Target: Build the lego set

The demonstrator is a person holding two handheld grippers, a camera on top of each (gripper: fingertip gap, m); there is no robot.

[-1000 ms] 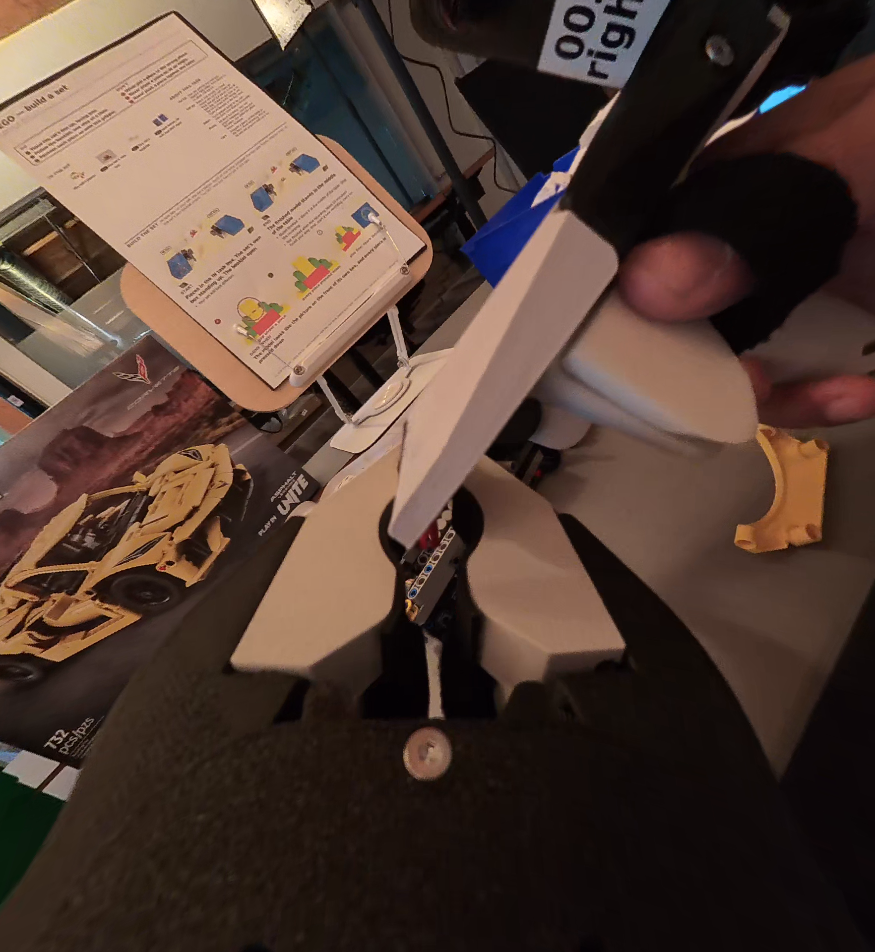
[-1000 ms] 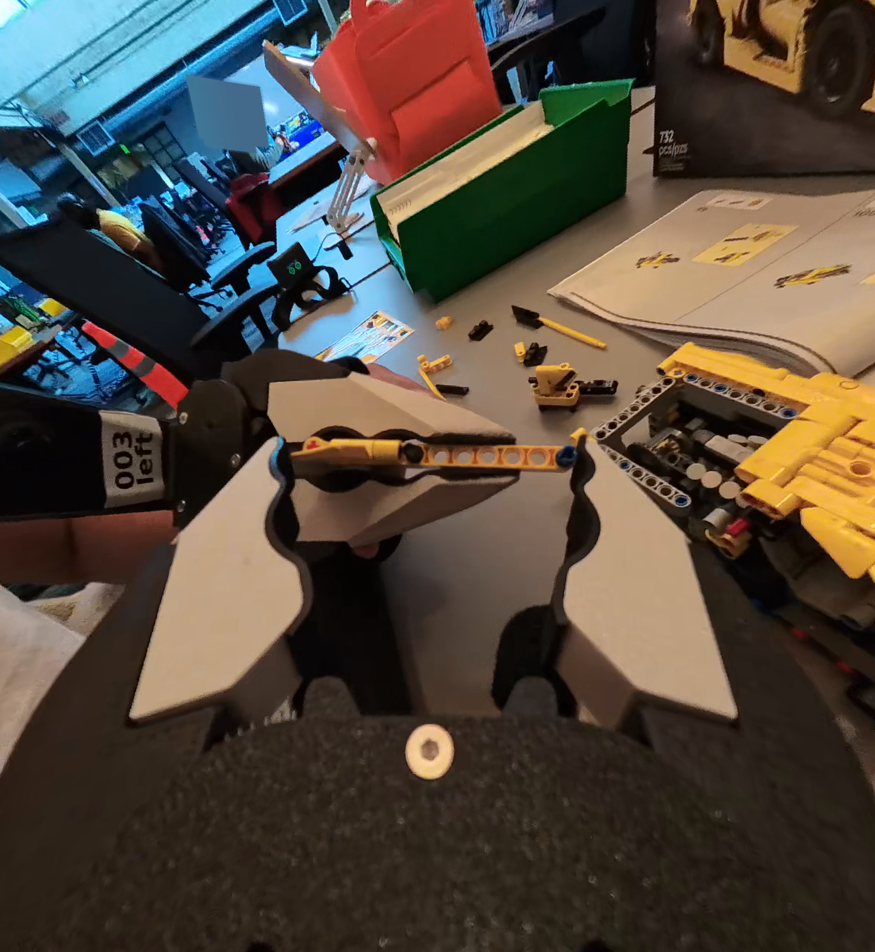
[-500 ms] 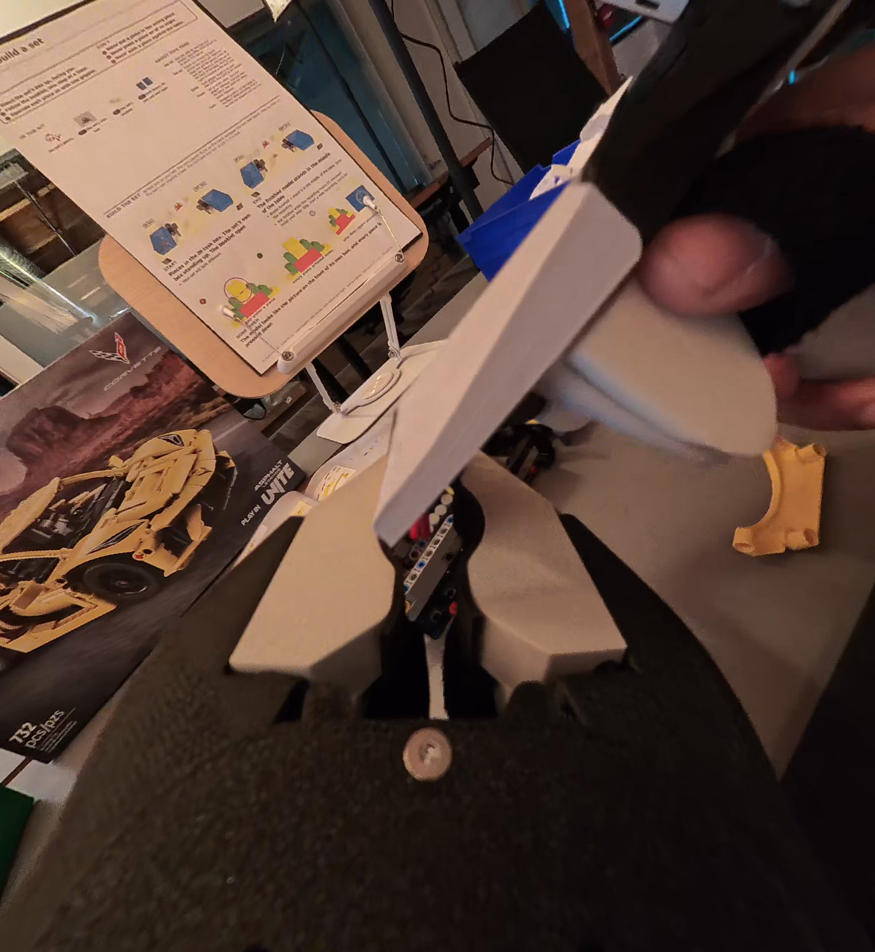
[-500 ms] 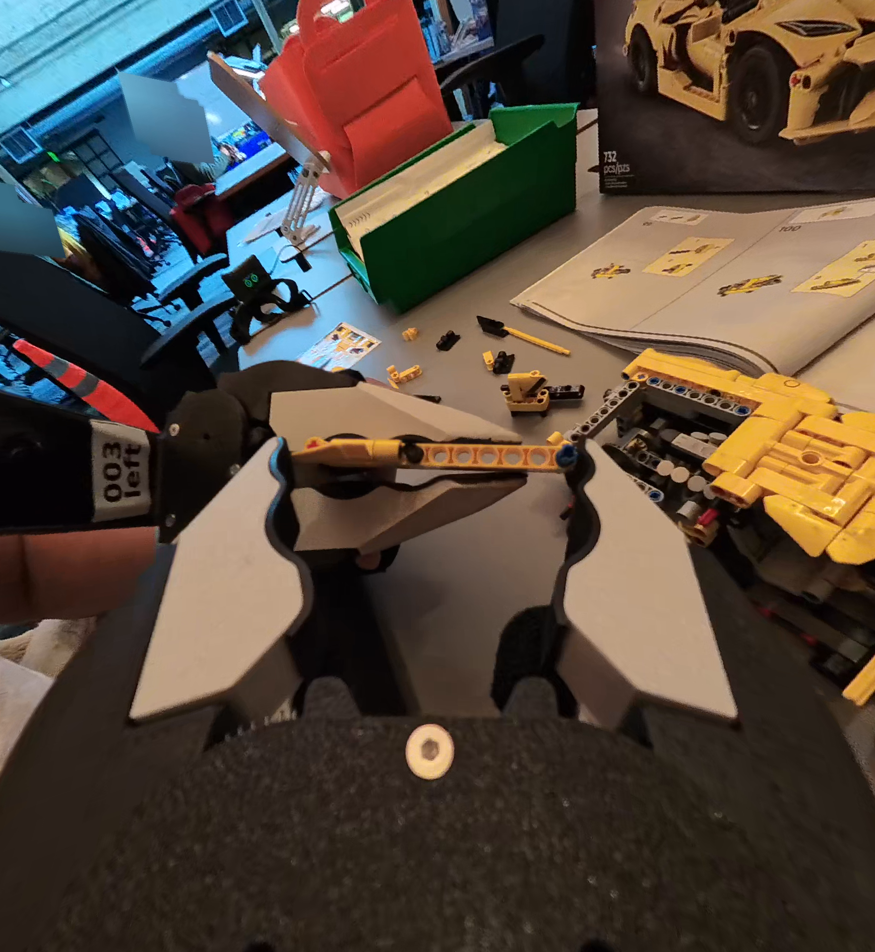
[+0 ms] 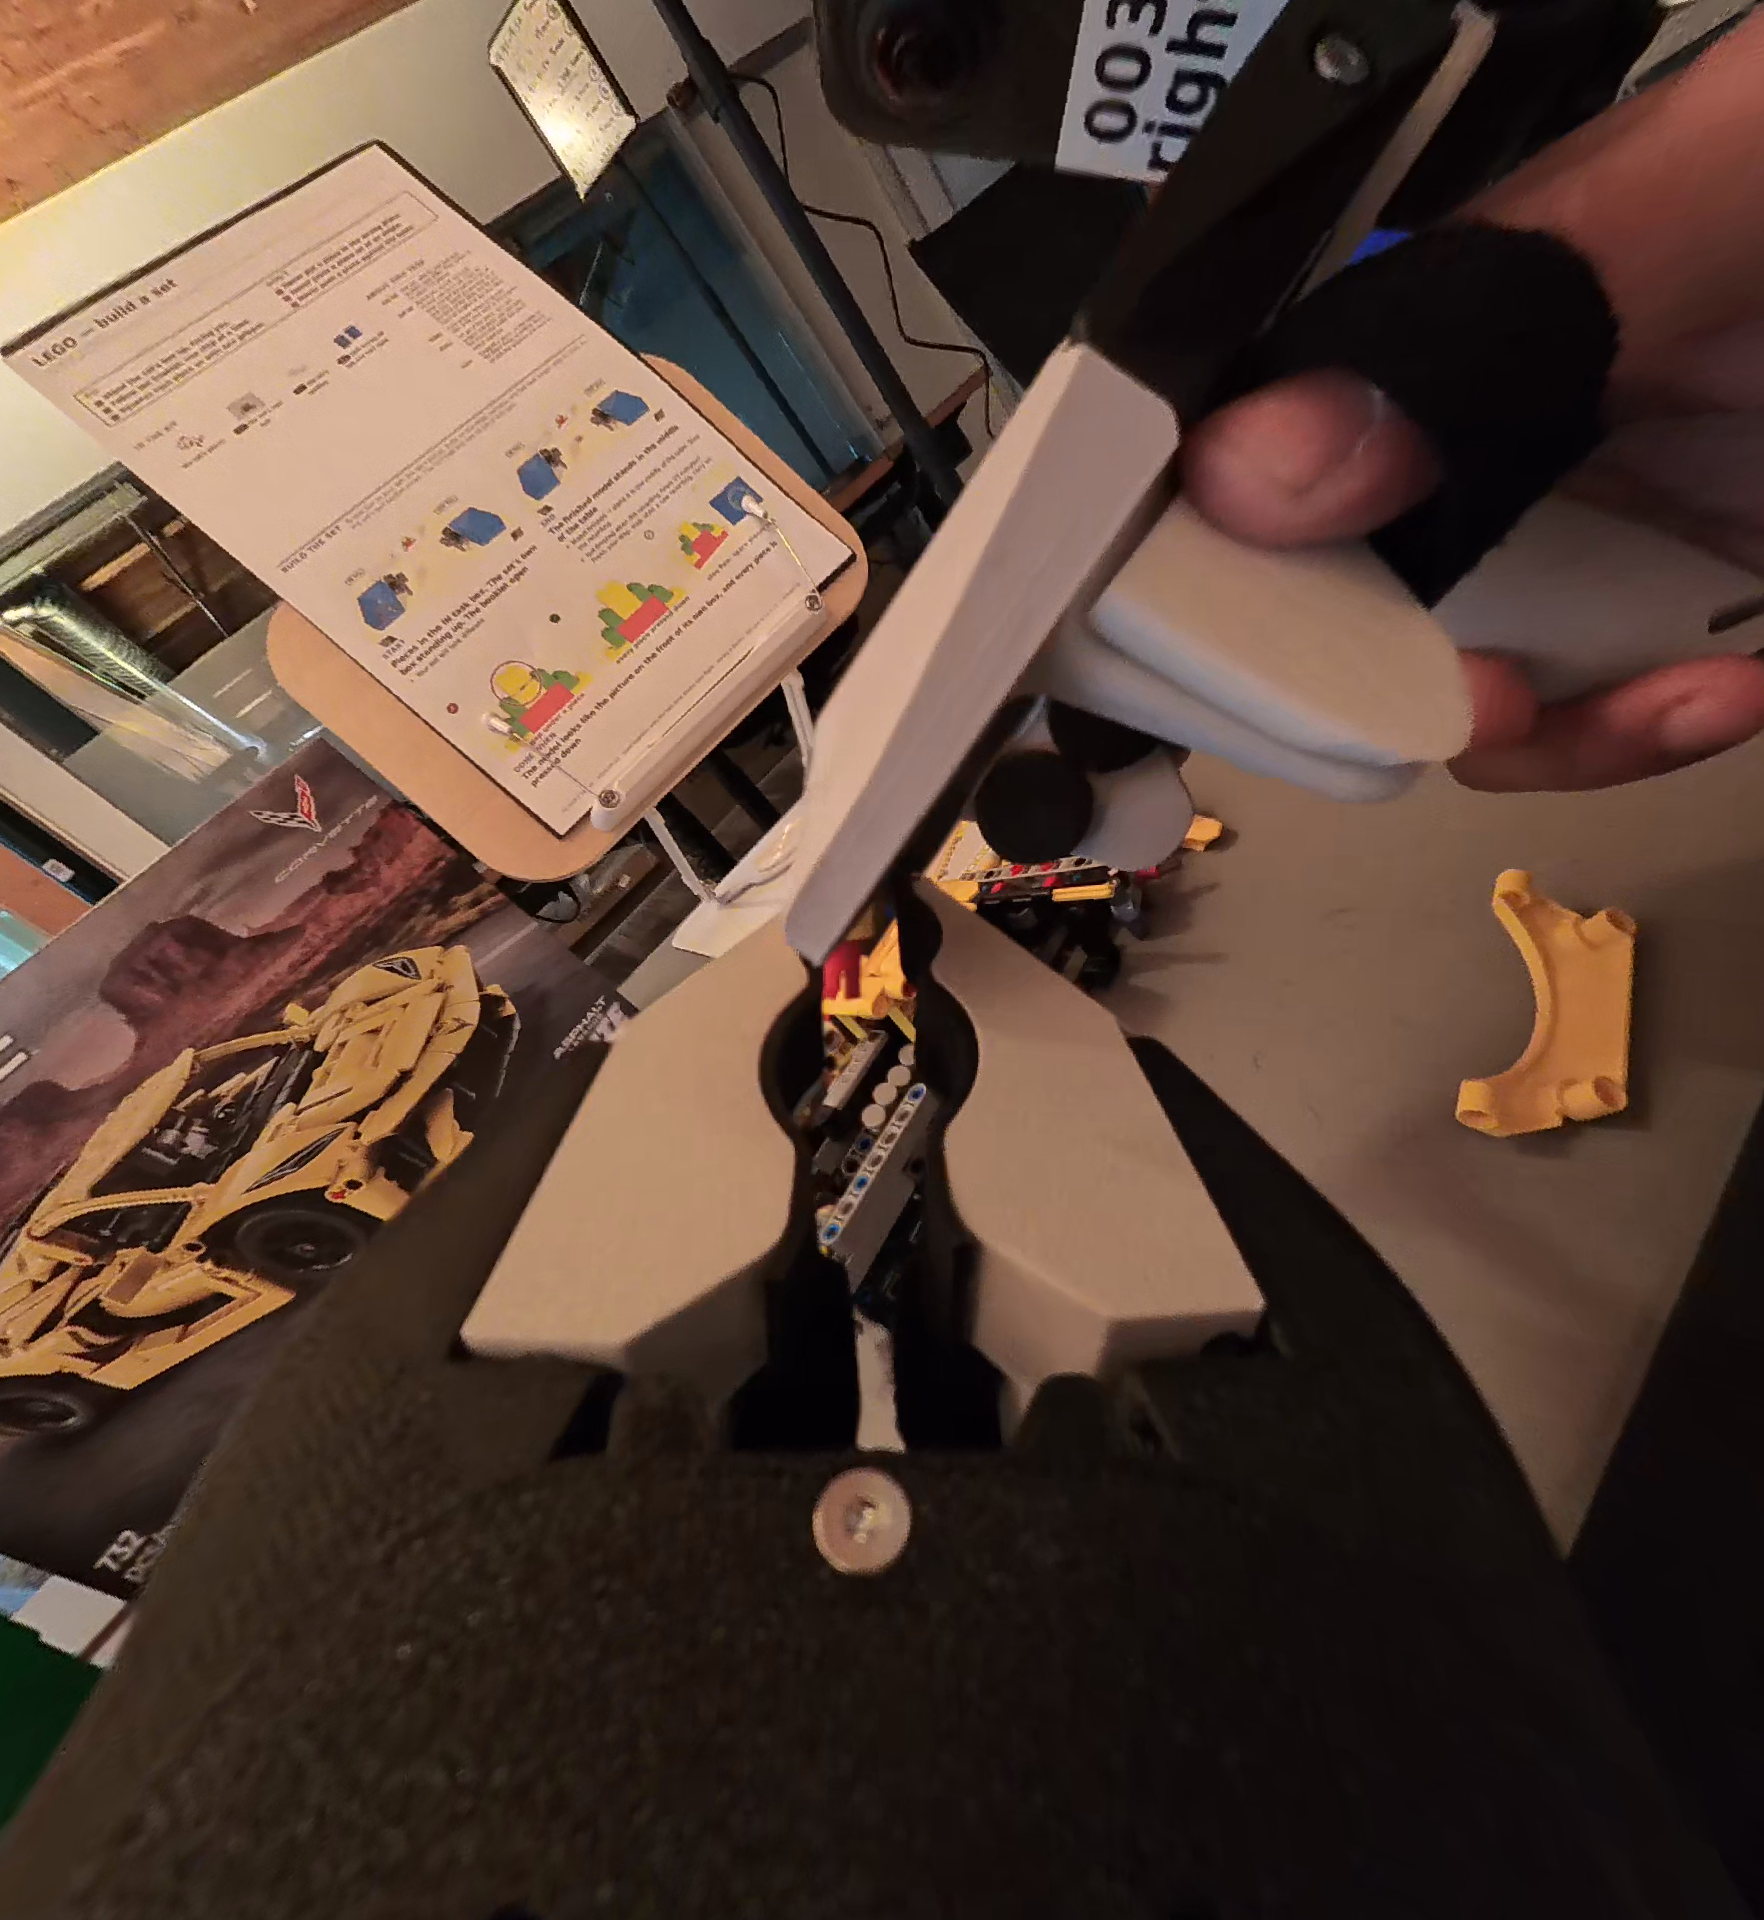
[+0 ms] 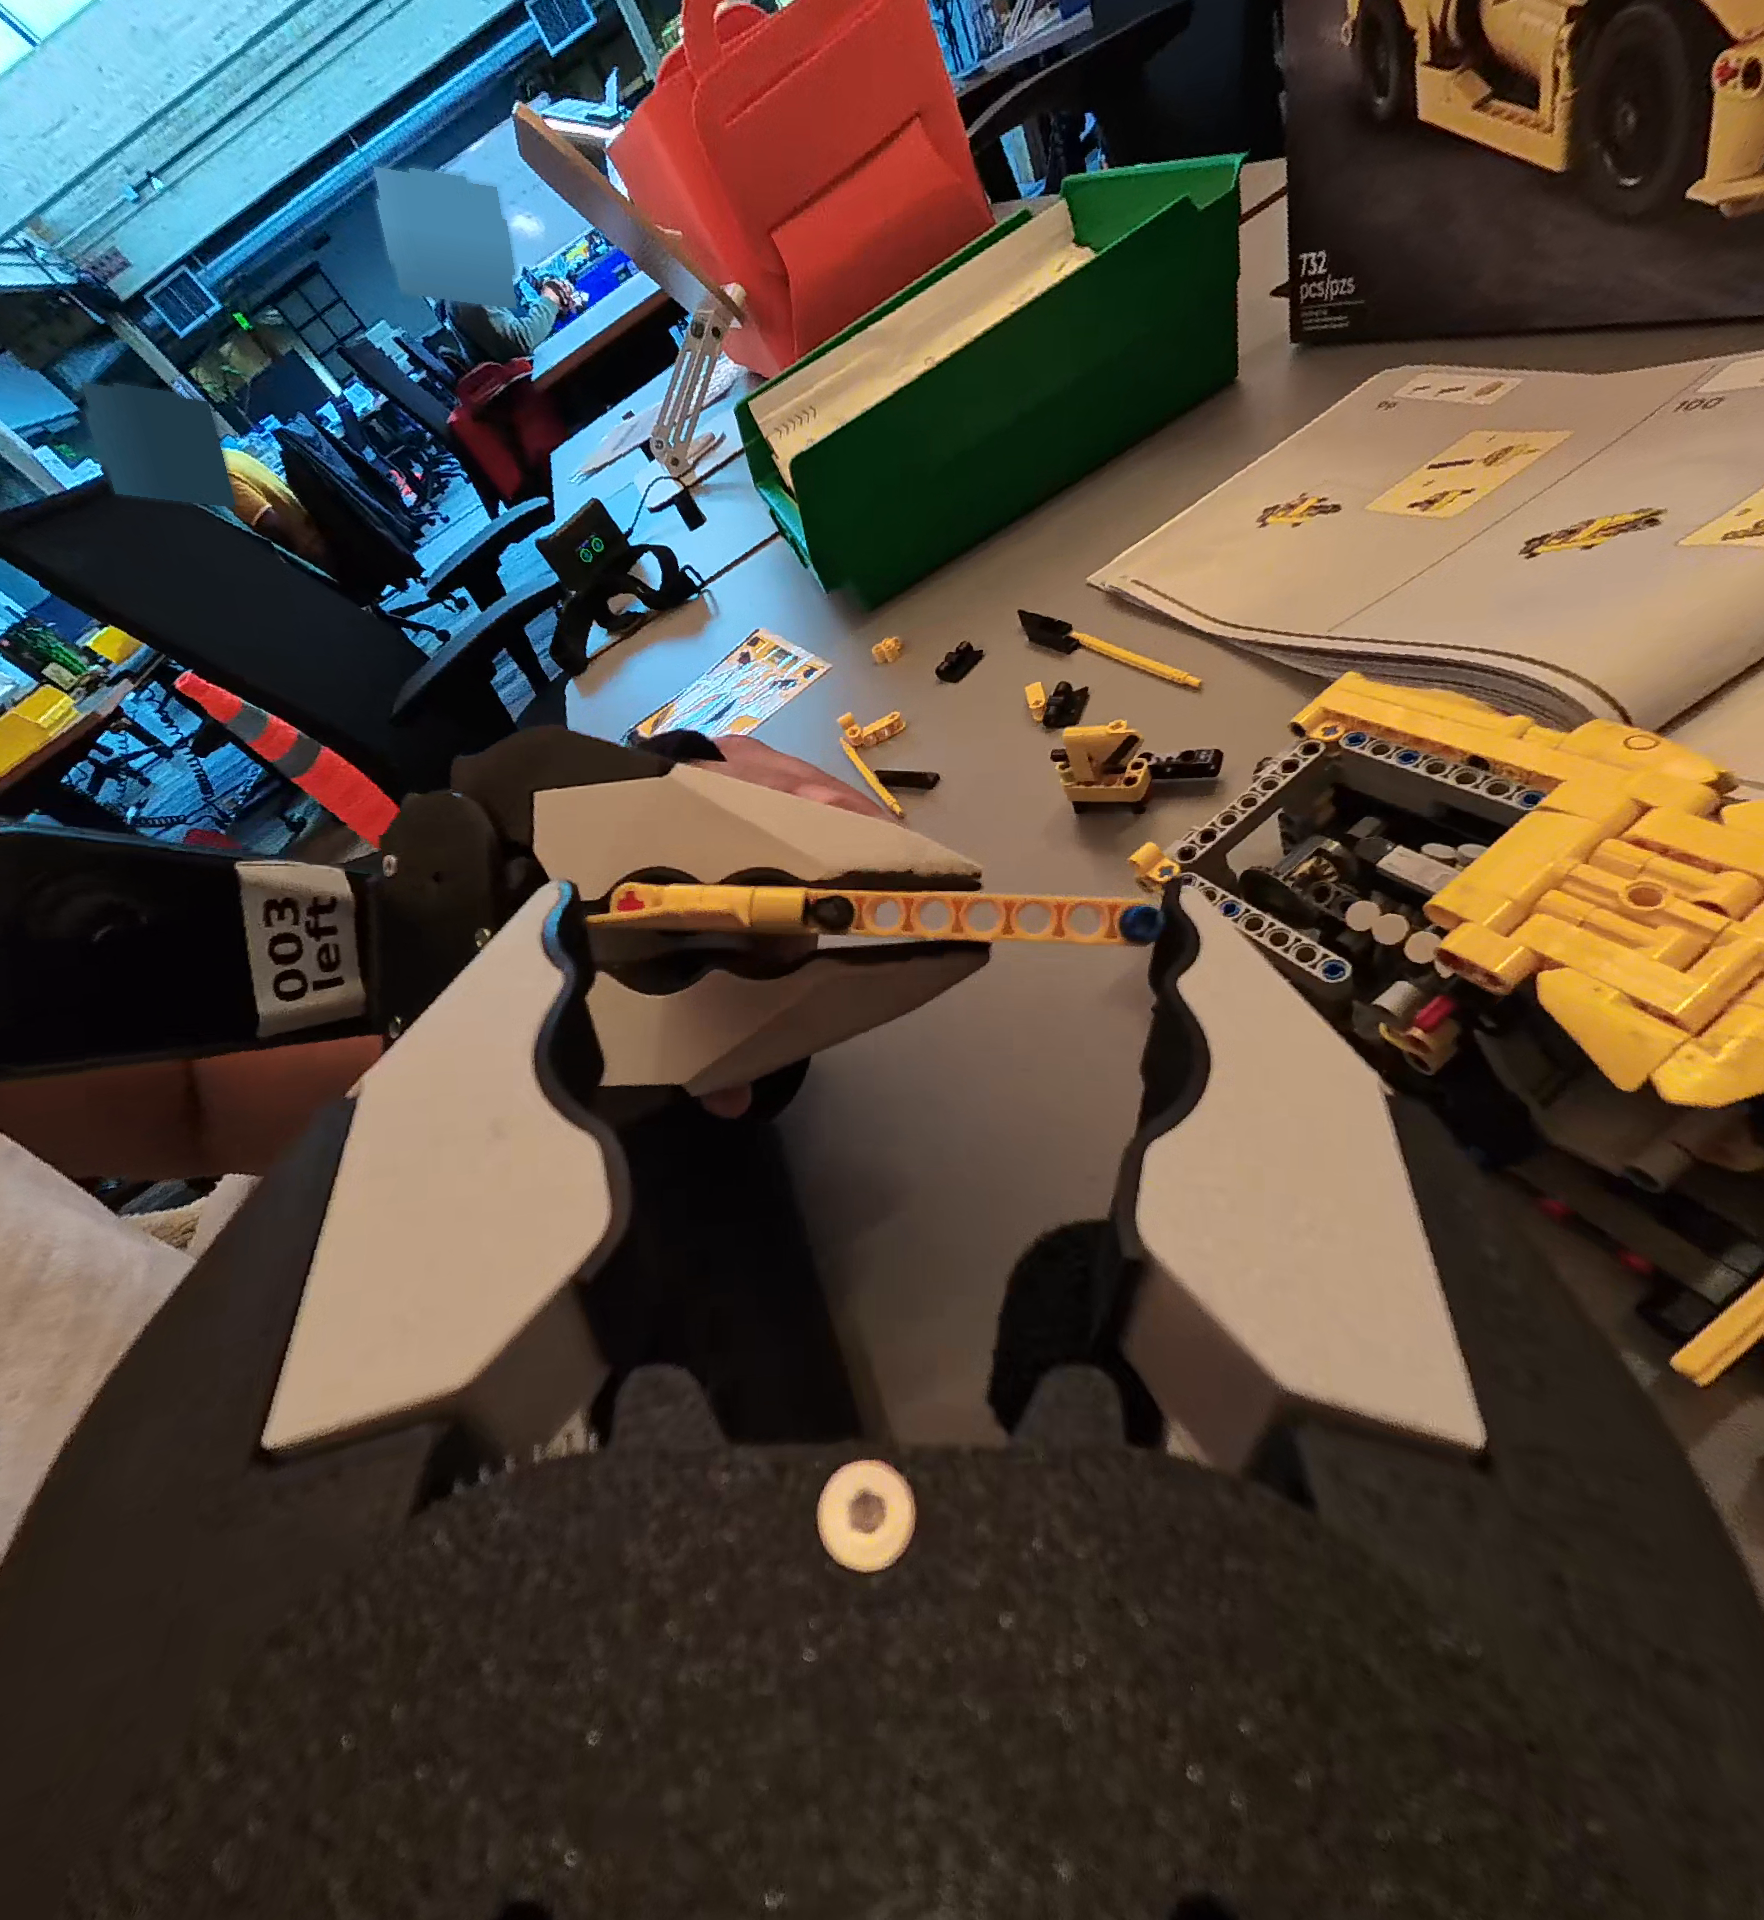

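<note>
Yellow beam [image 6: 971, 918] held off the tabletop [image 6: 961, 1164], left of car model [image 6: 1543, 914] | left gripper [image 6: 919, 914] fingers clamped on it | right gripper [image 6: 862, 925] fingers wide, spanning both beam ends | printed label on each gripper | bare tabletop below.

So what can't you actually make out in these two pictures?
- Left wrist view: the yellow beam is hidden; the right claw's finger crosses the left claw.
- Right wrist view: the half-built car is cut off by the right edge.
- Right wrist view: the beam spans the right claw; contact with the fingertips is unclear.
- Right wrist view: the loose pieces are too small to identify.
</note>
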